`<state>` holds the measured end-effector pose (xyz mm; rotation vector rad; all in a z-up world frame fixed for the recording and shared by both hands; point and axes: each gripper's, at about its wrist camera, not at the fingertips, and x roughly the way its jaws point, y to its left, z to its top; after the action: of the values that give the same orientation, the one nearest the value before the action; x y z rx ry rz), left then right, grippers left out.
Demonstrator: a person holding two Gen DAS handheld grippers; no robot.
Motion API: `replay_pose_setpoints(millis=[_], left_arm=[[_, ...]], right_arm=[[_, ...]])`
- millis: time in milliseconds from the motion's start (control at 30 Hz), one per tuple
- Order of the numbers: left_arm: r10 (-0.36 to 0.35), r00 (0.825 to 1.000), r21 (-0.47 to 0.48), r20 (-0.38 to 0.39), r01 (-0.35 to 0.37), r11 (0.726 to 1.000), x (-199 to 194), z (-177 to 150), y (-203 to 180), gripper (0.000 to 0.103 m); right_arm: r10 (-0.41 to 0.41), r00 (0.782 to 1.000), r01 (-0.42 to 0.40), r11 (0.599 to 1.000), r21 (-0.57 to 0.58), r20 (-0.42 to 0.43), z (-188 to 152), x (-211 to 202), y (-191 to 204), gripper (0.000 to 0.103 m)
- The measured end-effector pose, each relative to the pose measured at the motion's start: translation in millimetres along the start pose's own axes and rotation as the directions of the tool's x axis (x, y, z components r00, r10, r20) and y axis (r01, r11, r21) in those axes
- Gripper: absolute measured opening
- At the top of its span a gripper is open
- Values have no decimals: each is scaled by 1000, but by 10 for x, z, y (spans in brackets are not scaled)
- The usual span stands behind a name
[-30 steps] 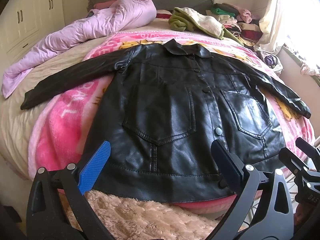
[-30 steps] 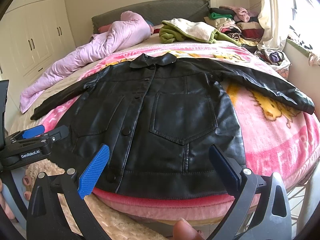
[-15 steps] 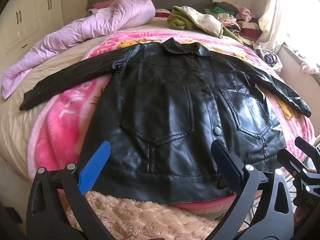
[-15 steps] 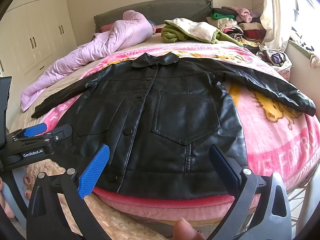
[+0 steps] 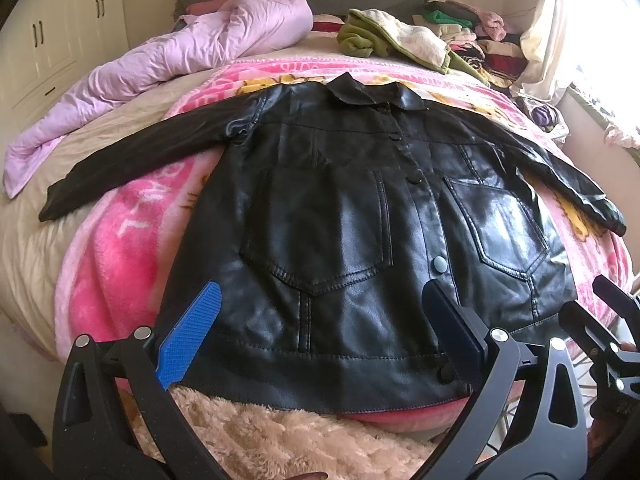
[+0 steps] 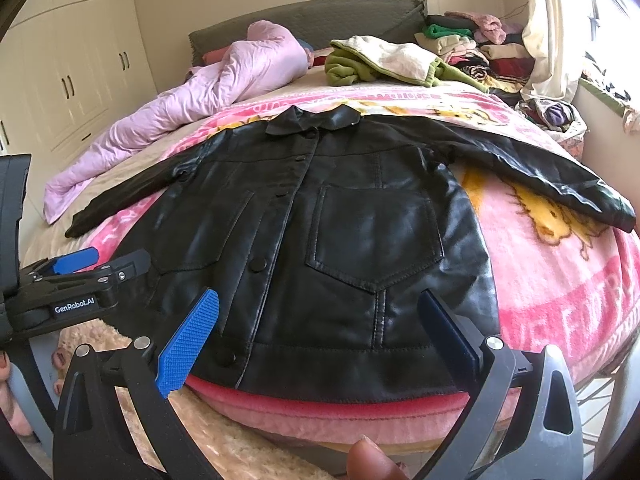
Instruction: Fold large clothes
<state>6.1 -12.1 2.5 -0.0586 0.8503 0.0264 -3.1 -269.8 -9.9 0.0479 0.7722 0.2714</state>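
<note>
Cream wardrobe [image 6: 68, 80] at left, grey headboard [image 6: 320, 20] behind bed, sunlit curtained window [image 5: 592, 32] at right

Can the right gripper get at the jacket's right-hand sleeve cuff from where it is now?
Probably yes. The right gripper, jaws open, hovers at the black jacket hem; the sleeve cuff lies flat on the pink blanket with nothing on it or between.

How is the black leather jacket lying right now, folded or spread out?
Spread out. The black leather jacket lies flat, front up and buttoned, on the pink blanket, both sleeves stretched outward; no fold made yet.
</note>
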Motion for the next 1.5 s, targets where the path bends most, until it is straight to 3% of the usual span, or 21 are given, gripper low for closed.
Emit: replay_pose_setpoints(millis=[400, 867, 1067, 1500], left_arm=[[5, 1000, -8, 5, -5, 1000, 66, 252, 62, 94], [-13, 1000, -2, 5, 13, 1000, 200, 882, 95, 94], [-27, 1000, -11, 14, 27, 1000, 280, 1192, 62, 94], [-32, 999, -6, 37, 32, 999, 511, 1733, -104, 94]], right_arm=[[25, 999, -25, 1000, -11, 27, 272, 51, 3, 99], [80, 995, -81, 997, 13, 65, 869, 166, -82, 99], [111, 991, -116, 990, 78, 70, 1161, 292, -183, 99], [90, 989, -109, 980, 169, 117, 1634, 495, -498, 99]])
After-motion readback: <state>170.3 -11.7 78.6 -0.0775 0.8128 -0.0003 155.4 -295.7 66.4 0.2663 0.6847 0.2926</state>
